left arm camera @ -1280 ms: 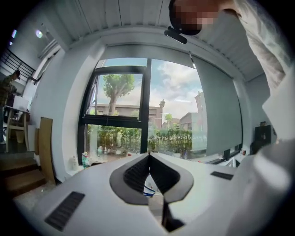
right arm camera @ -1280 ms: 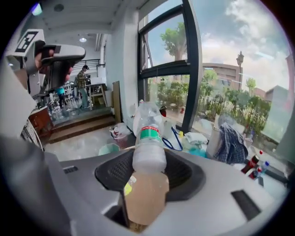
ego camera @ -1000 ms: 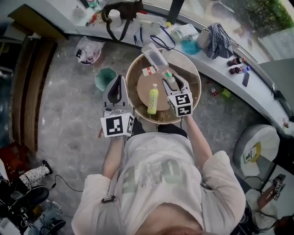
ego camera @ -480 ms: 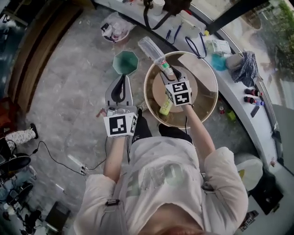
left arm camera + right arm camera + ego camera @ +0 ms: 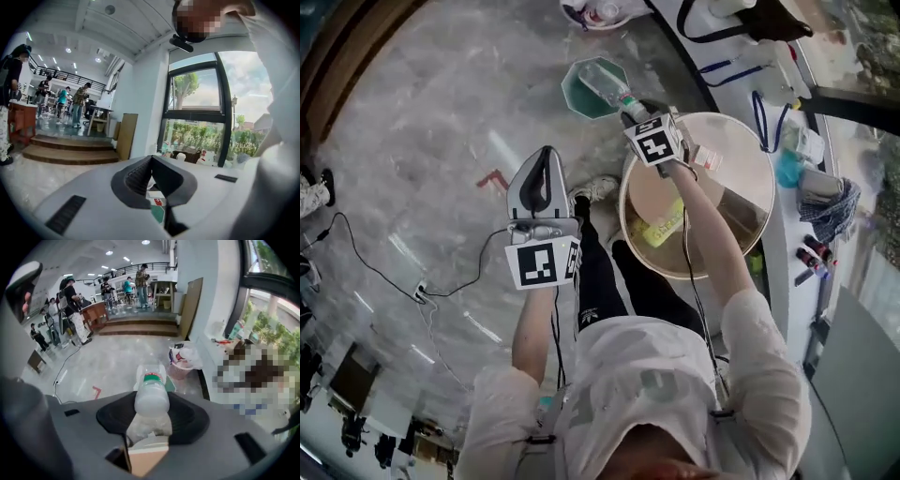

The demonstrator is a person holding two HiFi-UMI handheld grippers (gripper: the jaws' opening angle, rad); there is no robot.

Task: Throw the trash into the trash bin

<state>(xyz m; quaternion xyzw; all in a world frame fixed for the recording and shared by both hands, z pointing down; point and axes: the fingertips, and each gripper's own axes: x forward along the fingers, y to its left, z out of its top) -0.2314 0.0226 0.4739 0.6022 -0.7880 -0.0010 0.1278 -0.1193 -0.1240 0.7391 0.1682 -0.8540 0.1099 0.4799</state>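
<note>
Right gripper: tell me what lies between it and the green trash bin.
Only the clear plastic bottle, which the right gripper holds; its far end reaches over the green trash bin. The head view shows this best.

A clear plastic bottle (image 5: 609, 86) with a green band around it is clamped between the jaws of the right hand-held gripper (image 5: 630, 111). It sticks out past the fingertips and tilts downward. Just beyond the tips, a teal eight-sided trash bin (image 5: 574, 92) stands open on the floor. From above, the bottle's far end overlaps its mouth. A yellow-green bottle (image 5: 661, 228) lies on its side on the round surface (image 5: 741, 159) behind that gripper.
</note>
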